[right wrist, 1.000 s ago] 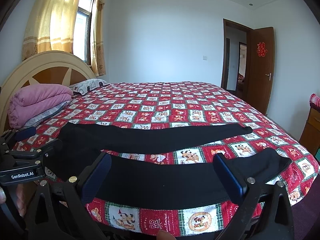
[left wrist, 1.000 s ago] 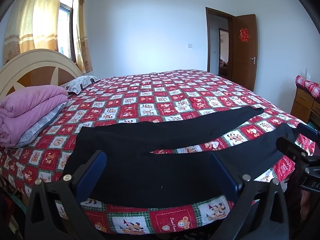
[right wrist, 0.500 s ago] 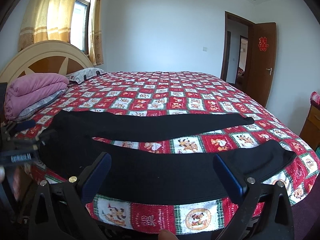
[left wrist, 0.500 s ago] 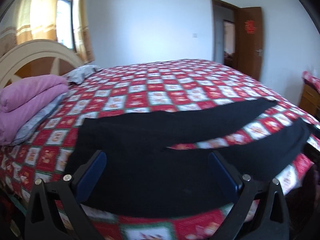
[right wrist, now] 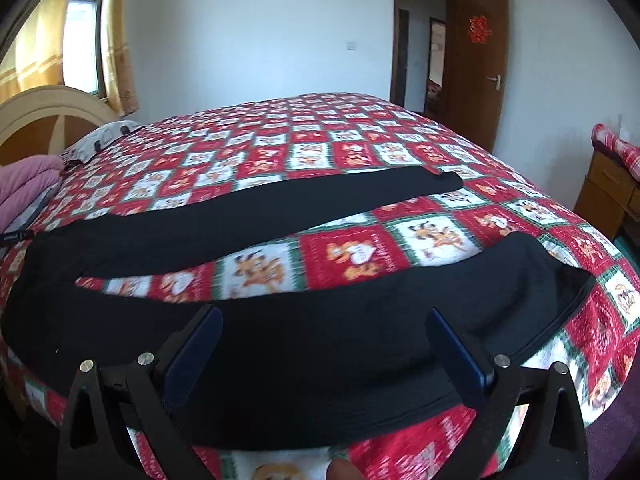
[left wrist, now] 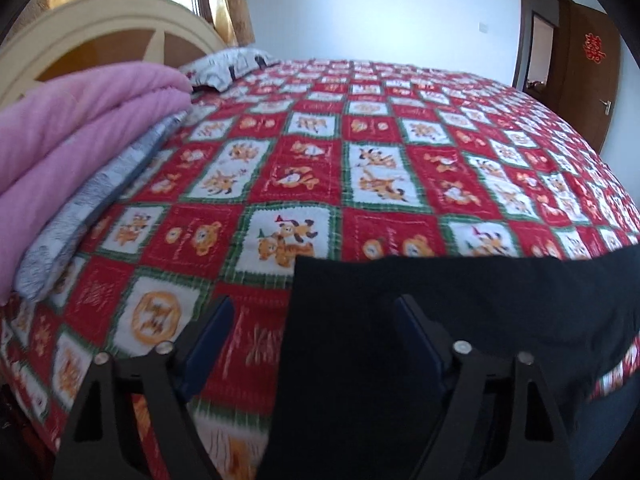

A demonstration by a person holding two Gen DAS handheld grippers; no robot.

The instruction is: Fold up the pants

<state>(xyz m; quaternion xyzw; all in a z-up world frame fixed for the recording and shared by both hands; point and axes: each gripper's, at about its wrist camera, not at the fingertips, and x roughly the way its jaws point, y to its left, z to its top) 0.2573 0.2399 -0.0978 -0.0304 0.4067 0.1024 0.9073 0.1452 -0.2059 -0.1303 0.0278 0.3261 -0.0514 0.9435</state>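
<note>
Black pants [right wrist: 280,216] lie flat on the red patterned bed [right wrist: 348,148], waist at the left, both legs spread toward the right. My right gripper [right wrist: 324,344] is open, low over the near leg's middle, empty. In the left wrist view the pants' waist end [left wrist: 440,320] fills the lower right. My left gripper [left wrist: 316,336] is open and straddles the waistband's left edge, one finger over the bedspread [left wrist: 360,184], the other over the black cloth. It holds nothing.
A folded pink blanket [left wrist: 68,136] on a grey pillow [left wrist: 100,196] lies at the left by the headboard [left wrist: 112,36]. A wooden door [right wrist: 476,64] stands open at the back right. A wooden cabinet [right wrist: 608,192] stands right of the bed.
My left gripper has swung left and down to the waist end of the pants. My right gripper has moved closer and lower over the near leg. Both stay open.
</note>
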